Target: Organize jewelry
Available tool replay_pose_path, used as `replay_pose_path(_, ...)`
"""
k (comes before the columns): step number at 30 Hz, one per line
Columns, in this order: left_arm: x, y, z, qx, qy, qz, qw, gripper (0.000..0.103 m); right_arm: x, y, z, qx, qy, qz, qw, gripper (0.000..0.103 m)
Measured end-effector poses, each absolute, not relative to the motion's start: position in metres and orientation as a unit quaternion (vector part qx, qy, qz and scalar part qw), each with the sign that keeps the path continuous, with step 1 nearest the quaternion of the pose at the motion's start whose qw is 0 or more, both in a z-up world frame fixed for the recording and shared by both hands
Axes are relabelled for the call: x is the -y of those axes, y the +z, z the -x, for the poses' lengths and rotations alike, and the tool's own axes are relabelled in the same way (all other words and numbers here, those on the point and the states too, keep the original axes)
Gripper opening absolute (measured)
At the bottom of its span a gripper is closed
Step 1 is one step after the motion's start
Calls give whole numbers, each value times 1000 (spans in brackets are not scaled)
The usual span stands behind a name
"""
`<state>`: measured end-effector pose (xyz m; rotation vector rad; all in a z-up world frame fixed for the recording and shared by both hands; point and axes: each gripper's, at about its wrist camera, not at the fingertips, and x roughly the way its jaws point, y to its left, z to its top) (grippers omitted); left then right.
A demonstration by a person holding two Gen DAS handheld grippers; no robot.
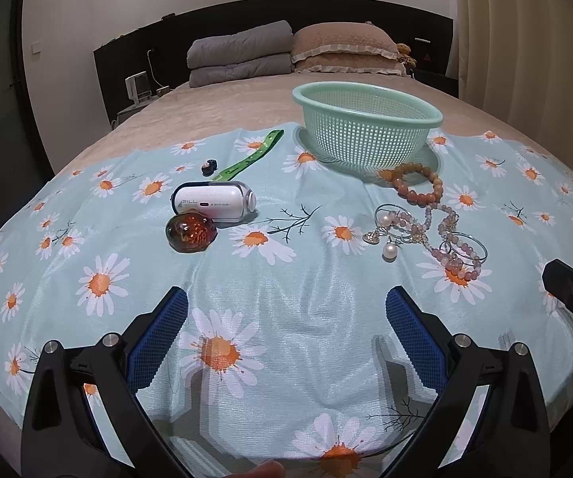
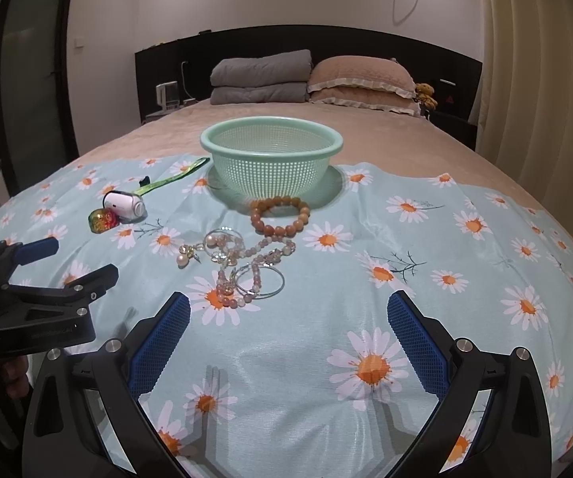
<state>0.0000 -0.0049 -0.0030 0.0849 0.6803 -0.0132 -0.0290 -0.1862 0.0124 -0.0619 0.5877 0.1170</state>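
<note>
While both tongs gape, only the left view shows a black charm [image 1: 208, 166].

Bed [image 2: 386, 131] w/ daisy cloth [image 2: 326, 342]

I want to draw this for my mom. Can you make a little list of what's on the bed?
basket: green basket, nothing seen inside
bead bracelet: orange bracelet, on the cloth just in front of the basket
jewelry pile: pearls, hoops and pink beads, tangled on the cloth
cloth: daisy cloth
left tongs: open, holding nothing
right tongs: open, holding nothing
</note>
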Motion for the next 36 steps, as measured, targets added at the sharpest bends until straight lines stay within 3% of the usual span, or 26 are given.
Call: replay_pose_path(36,4,-4,-1,-336,-2,-41,941,98,183,11,29,-292,59,36,954,95)
